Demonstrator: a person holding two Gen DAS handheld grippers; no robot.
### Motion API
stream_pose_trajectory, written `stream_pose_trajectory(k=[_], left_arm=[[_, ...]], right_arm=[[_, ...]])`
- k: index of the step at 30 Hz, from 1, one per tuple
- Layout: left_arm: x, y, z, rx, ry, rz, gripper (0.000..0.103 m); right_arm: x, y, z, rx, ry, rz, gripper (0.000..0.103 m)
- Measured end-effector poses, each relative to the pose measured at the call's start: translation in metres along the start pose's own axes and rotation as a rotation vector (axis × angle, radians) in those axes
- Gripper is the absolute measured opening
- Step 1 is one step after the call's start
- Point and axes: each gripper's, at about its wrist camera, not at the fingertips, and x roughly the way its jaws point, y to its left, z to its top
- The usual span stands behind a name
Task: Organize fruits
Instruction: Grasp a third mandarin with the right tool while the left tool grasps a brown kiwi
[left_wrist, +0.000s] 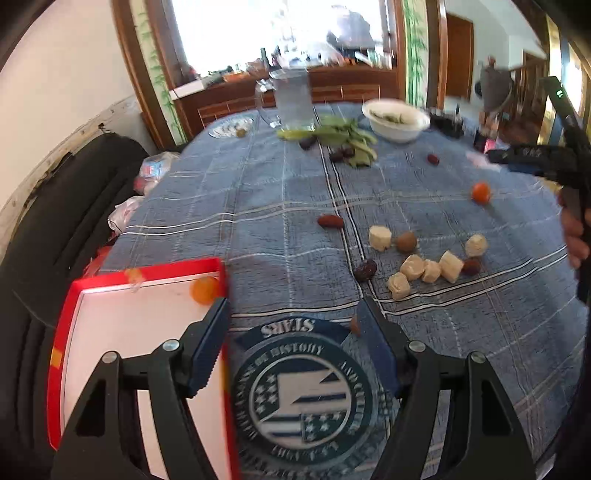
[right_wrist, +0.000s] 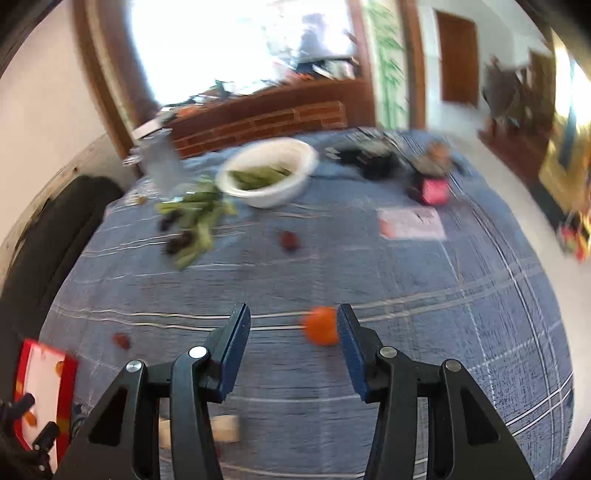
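Right wrist view: we see the small round orange fruit (right_wrist: 322, 325) lying on the blue plaid cloth-covered surface (right_wrist: 424, 295), just inside our right tongs' (right_wrist: 293, 314) right finger. Both right and left tongs (left_wrist: 293, 312) gape empty; the red-rimmed white tray (left_wrist: 66, 317) sits far left.

Two forward wrist views, shared tablecloth (left_wrist: 280, 206)

On your tabletop (left_wrist: 258, 192), the tray (left_wrist: 147, 273) sits at the near left with one small fruit (left_wrist: 204, 290) in its far corner. The cut pieces (left_wrist: 424, 267) cluster to the right; the bowl (left_wrist: 395, 120) stands far behind them, leaves (left_wrist: 343, 138) to its left.
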Motion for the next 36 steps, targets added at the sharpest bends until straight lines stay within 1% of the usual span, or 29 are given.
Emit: stream_pose_trajectory(k=[2, 6, 10, 13, 16, 17, 18, 19, 20, 21, 22, 24, 26, 29, 31, 32, 33, 34, 35, 36], left_arm=[[0.012, -0.007, 0.0, 0.0, 0.022, 0.008, 0.072], [0.028, -0.017, -0.009, -0.005, 0.073, -0.019, 0.072], [0.033, -0.02, -0.016, -0.003, 0.092, -0.031, 0.072], [0.039, -0.02, -0.019, -0.01, 0.108, -0.036, 0.072], [0.041, -0.021, -0.022, -0.011, 0.119, -0.061, 0.072], [0.042, -0.022, -0.022, -0.011, 0.12, -0.063, 0.072], [0.043, -0.022, -0.022, -0.012, 0.121, -0.066, 0.072], [0.043, -0.023, -0.023, -0.013, 0.122, -0.071, 0.072], [0.045, -0.023, -0.023, -0.013, 0.126, -0.078, 0.072], [0.046, -0.024, -0.023, -0.012, 0.13, -0.085, 0.072], [0.048, -0.024, -0.022, -0.013, 0.133, -0.084, 0.072], [0.05, -0.024, -0.021, -0.016, 0.131, -0.06, 0.072], [0.051, -0.022, -0.021, -0.024, 0.132, -0.059, 0.072], [0.054, -0.022, -0.02, -0.032, 0.137, -0.078, 0.072], [0.058, -0.025, -0.018, -0.029, 0.137, -0.097, 0.072], [0.062, -0.026, -0.018, -0.032, 0.145, -0.105, 0.07], [0.063, -0.026, -0.018, -0.036, 0.148, -0.112, 0.063], [0.065, -0.027, -0.018, -0.039, 0.149, -0.125, 0.059], [0.066, -0.028, -0.018, -0.042, 0.15, -0.14, 0.058], [0.067, -0.028, -0.018, -0.047, 0.149, -0.147, 0.053]], right_arm=[[0.01, -0.007, -0.003, 0.002, 0.015, 0.001, 0.049], [0.024, -0.01, -0.007, 0.018, 0.029, -0.001, 0.049], [0.033, -0.006, -0.009, 0.024, 0.023, -0.047, 0.049], [0.043, -0.008, -0.01, 0.029, 0.044, -0.07, 0.049], [0.051, -0.007, -0.012, 0.026, 0.07, -0.078, 0.049], [0.052, -0.006, -0.013, 0.025, 0.074, -0.081, 0.048], [0.053, -0.006, -0.013, 0.028, 0.077, -0.082, 0.045], [0.054, -0.005, -0.013, 0.025, 0.081, -0.066, 0.042], [0.055, -0.004, -0.013, 0.022, 0.088, -0.051, 0.036], [0.055, -0.003, -0.014, 0.023, 0.091, -0.047, 0.033], [0.054, -0.003, -0.015, 0.022, 0.091, -0.053, 0.033], [0.054, -0.003, -0.015, 0.025, 0.095, -0.051, 0.032], [0.054, -0.003, -0.015, 0.038, 0.101, -0.04, 0.032], [0.051, -0.004, -0.015, 0.079, 0.107, 0.023, 0.031], [0.041, 0.001, -0.014, 0.079, 0.082, 0.054, 0.031], [0.036, 0.003, -0.014, 0.077, 0.066, 0.065, 0.031], [0.031, 0.005, -0.014, 0.077, 0.05, 0.081, 0.031], [0.024, 0.008, -0.014, 0.081, 0.033, 0.109, 0.031], [0.022, 0.01, -0.014, 0.084, 0.026, 0.124, 0.031], [0.017, 0.013, -0.014, 0.086, 0.015, 0.149, 0.031]])
